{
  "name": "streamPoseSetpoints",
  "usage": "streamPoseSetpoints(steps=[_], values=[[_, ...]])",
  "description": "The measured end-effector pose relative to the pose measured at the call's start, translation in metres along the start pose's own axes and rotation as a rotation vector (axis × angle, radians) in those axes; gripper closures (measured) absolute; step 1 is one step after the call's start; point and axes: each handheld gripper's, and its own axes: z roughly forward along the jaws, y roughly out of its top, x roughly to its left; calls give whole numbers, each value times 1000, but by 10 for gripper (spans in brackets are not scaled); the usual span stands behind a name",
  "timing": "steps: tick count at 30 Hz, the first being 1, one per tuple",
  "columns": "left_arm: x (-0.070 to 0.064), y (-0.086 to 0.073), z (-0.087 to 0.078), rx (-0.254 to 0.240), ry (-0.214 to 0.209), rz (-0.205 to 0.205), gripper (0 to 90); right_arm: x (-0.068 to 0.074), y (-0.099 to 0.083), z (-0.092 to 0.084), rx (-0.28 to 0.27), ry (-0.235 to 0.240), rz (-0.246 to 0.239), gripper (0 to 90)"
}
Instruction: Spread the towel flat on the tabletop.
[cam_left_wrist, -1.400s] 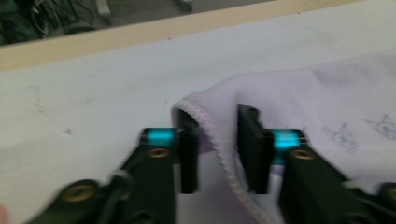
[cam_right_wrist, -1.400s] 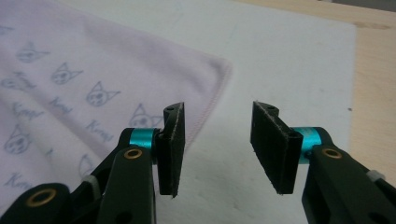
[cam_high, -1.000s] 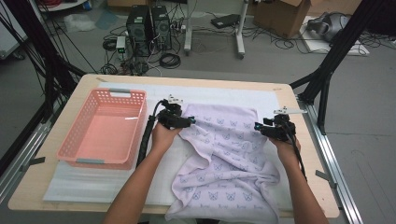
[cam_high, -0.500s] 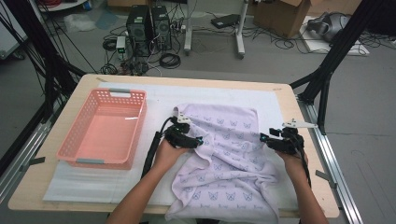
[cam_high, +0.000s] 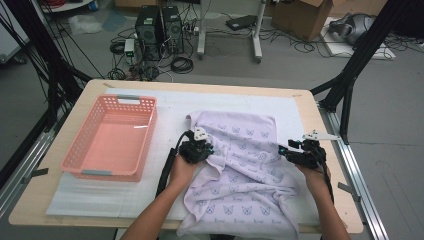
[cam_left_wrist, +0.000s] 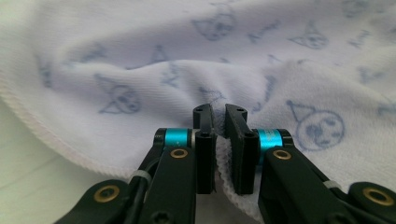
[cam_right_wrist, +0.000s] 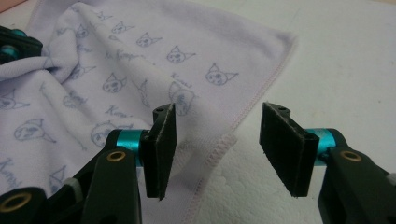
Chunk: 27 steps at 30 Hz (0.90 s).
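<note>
Lilac towel (cam_high: 240, 165) lies rumpled on the white mat (cam_high: 100, 200) beside the pink basket (cam_high: 112, 137). Left gripper (cam_left_wrist: 218, 116) has just closed, pinching the hem (anchoring that edge). Right gripper (cam_right_wrist: 217, 140) straddles the opposite hem with jaws spread, ready to clamp.

The high view looks forward and down from above the person's side of the counter (cam_high: 95, 220), far enough back to take in its whole top, the pink basket (cam_high: 111, 137) and the floor beyond; the left gripper view sits very close and low, looking along the left hand-held gripper (cam_left_wrist: 219, 122) into the folds of the printed towel (cam_left_wrist: 140, 70), so near that its heading across the counter is hard to judge; the right gripper view looks along the right hand-held gripper (cam_right_wrist: 217, 140) over the towel's hem, from slightly farther off; all three share the towel, and the right gripper view's upper-left corner probably catches the left hand-held gripper.
</note>
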Motion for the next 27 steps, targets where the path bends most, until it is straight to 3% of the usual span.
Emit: streamPoseSetpoints(steps=[3, 6, 9, 11, 13, 16, 19, 22, 24, 27], values=[[19, 1, -2, -56, 110, -61, 832, -1, 0, -1, -4, -7, 4, 452], [41, 2, -3, -57, 186, -128, 833, -1, 0, -2, -12, -9, 15, 453], [53, 5, -8, -90, 207, -179, 828, -1, 0, -2, -14, -8, 13, 453], [54, 5, -9, -93, 200, -190, 772, 0, 1, -2, -14, -1, 13, 454], [53, 4, -12, -89, 139, -235, 597, 1, 1, -2, -17, 1, 12, 455], [46, 2, -23, -94, 65, -245, 439, 3, 2, -2, -10, 18, 14, 454], [33, -5, -36, -121, 11, -208, 425, 7, 2, 4, 40, 95, -8, 429], [25, -12, -44, -114, -25, -159, 416, 15, 0, 16, 115, 79, -48, 408], [22, -16, -48, -95, -31, -119, 405, 19, -2, 25, 147, 66, -49, 462], [19, -23, -51, -99, -49, -105, 406, 28, -1, 38, 188, 64, -80, 613]])
